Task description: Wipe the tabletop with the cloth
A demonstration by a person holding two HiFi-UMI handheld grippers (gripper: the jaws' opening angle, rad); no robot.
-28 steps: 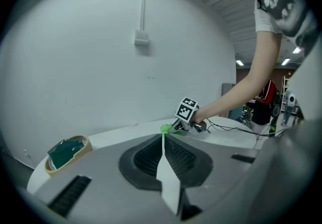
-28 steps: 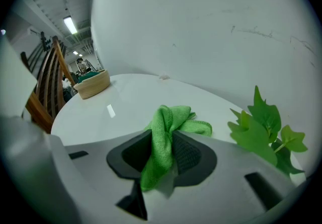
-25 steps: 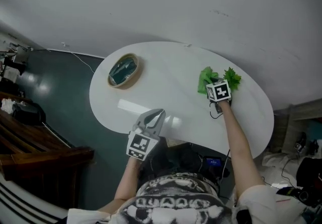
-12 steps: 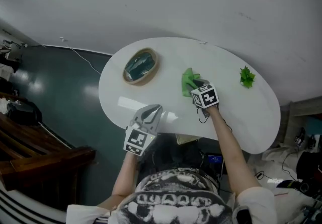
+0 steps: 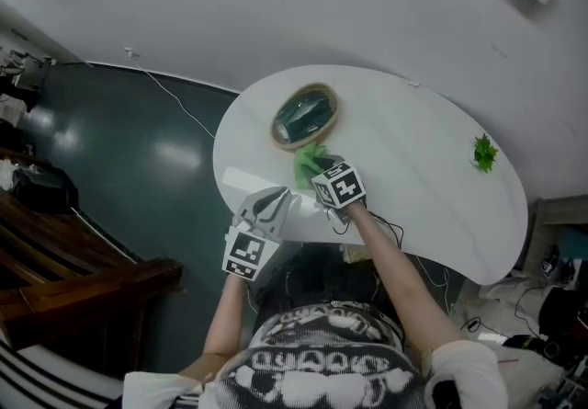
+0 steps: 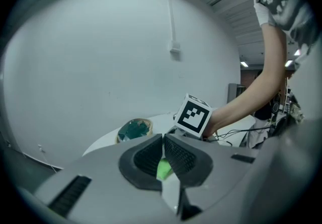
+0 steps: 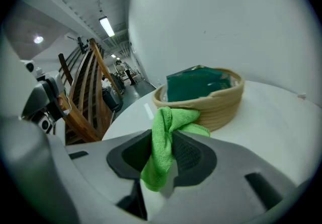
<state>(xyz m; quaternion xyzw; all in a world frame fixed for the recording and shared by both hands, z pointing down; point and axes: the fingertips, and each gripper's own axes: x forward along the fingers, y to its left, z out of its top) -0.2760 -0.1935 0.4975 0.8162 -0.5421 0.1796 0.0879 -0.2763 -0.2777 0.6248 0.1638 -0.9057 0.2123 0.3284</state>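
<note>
A green cloth (image 5: 310,163) lies bunched on the white oval tabletop (image 5: 413,159), right beside a woven basket (image 5: 305,115). My right gripper (image 5: 327,176) is shut on it. In the right gripper view the cloth (image 7: 170,119) hangs pinched between the jaws of that gripper (image 7: 163,140), with the basket (image 7: 211,99) just beyond. My left gripper (image 5: 276,205) hovers at the table's near edge, jaws shut on nothing. The left gripper view, from behind that gripper (image 6: 163,140), shows a bit of the cloth (image 6: 164,168) past the jaws and the right gripper's marker cube (image 6: 193,115).
The basket holds something teal. A small green plant sprig (image 5: 483,152) sits at the table's far right. A grey wall runs behind the table. Dark floor and wooden stairs (image 5: 55,251) lie to the left. Cables (image 5: 386,232) hang at the near edge.
My right gripper has dragged the cloth leftward across the table, from beside the plant sprig to beside the basket. The left gripper has stayed at the near edge.
</note>
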